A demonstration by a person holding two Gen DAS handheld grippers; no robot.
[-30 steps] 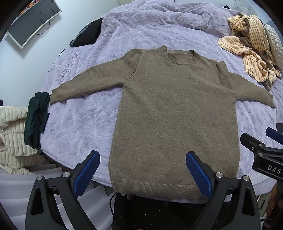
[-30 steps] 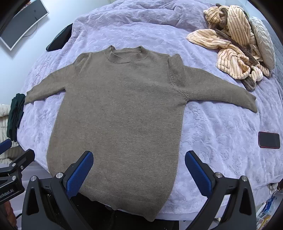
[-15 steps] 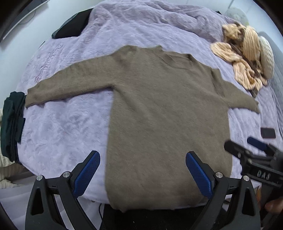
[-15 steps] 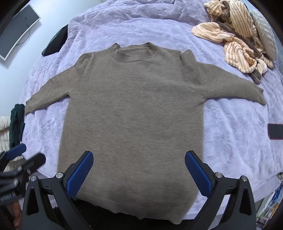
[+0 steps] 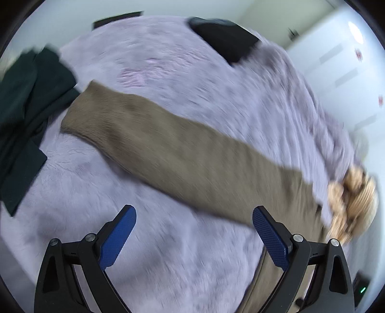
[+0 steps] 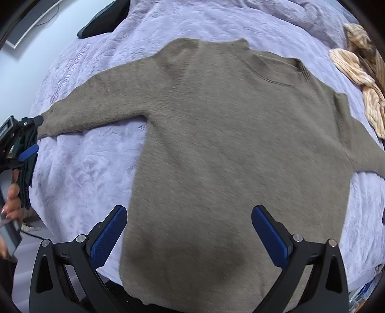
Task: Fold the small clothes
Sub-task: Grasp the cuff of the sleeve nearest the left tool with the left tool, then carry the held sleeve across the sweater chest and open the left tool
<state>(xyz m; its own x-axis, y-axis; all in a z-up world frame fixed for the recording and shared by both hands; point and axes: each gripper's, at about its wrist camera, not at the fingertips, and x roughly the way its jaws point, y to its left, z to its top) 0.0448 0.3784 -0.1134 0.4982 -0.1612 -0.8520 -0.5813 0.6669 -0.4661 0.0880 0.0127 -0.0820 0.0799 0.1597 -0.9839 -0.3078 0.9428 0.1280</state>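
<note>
Both tools gape wide, left tool (image 5: 193, 227) over the blurred sweater (image 5: 168, 154) sleeve, right tool (image 6: 189, 228) above its body.

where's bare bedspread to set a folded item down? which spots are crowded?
Free: the bedspread between the sweater's left sleeve and body, and the strip above the collar. Crowded: far right by the striped garment; left edge by the dark clothes.

Lilac bedspread (image 6: 79, 173), black cushion (image 5: 223, 41), wall monitor (image 6: 31, 21).
</note>
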